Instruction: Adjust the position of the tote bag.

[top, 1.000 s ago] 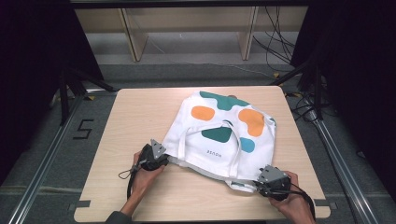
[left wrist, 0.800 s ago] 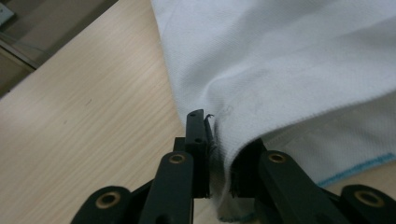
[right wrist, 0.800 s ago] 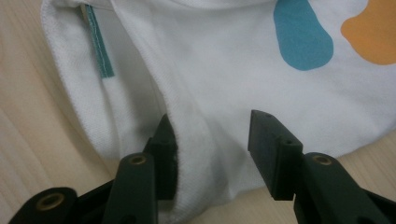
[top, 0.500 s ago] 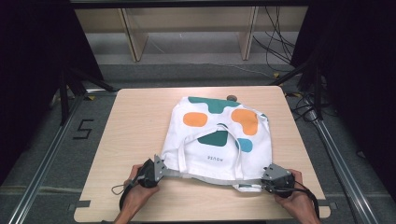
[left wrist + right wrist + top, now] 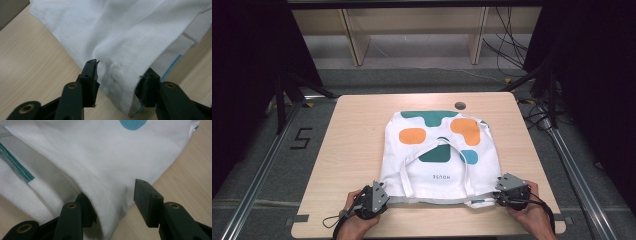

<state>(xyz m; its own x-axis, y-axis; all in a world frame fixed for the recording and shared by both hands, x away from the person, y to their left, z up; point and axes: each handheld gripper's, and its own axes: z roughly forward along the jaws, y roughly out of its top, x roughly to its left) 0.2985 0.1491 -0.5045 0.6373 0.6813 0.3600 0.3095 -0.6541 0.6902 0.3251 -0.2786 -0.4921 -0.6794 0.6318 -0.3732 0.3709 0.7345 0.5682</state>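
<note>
A white tote bag of coarse woven cotton lies flat on the pale wood-grain table, its mouth edge toward the person and its two long strap handles folded back over the cloth in a loop. Rounded blobs of teal, orange and light blue are printed on it, with a small line of lettering below them. The left gripper sits at the bag's near left corner; in the left gripper view its black jaws have just been opening and stand apart, with a rumpled fold of the bag lying loose between them. The right gripper is at the near right corner; its jaws have likewise just been parting, and a hemmed, teal-stitched edge runs beside them. The cloth sits between them, seemingly touching one pad only, though that side is partly hidden.
</note>
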